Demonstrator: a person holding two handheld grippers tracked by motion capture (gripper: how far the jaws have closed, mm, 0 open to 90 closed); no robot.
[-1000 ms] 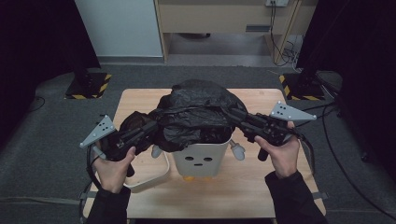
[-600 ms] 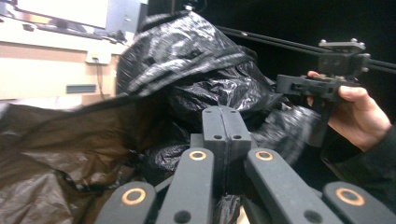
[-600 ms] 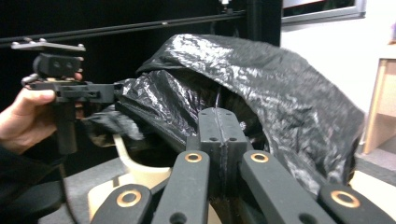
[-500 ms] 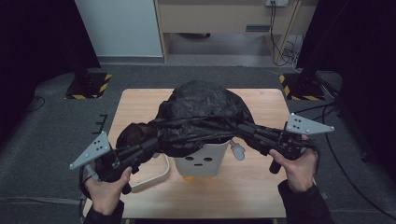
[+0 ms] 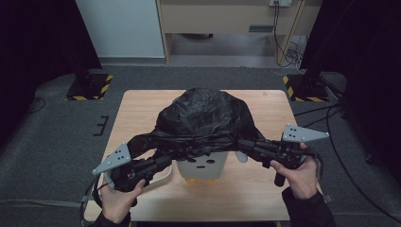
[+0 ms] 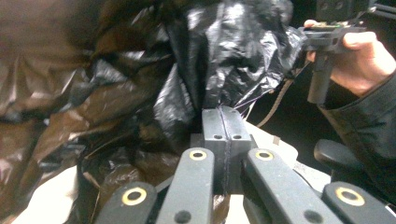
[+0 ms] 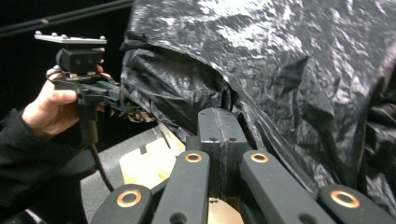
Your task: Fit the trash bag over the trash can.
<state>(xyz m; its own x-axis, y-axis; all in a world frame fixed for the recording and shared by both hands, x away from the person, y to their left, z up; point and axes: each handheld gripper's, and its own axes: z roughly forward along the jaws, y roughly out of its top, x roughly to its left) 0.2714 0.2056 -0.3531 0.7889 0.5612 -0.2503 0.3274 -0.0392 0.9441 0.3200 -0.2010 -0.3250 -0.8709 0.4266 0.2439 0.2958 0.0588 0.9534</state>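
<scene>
Bag, black crinkly plastic, stretched over bin w/ both grippers' jaws clamped on it.

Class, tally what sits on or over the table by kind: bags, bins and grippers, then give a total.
Black bag: 1
White bin: 1
Grippers, left gripper and right gripper, each shut on the bag's edge: 2
Total: 4

Light wooden table on grey carpet, white bin standing on it, white tray beside.
</scene>
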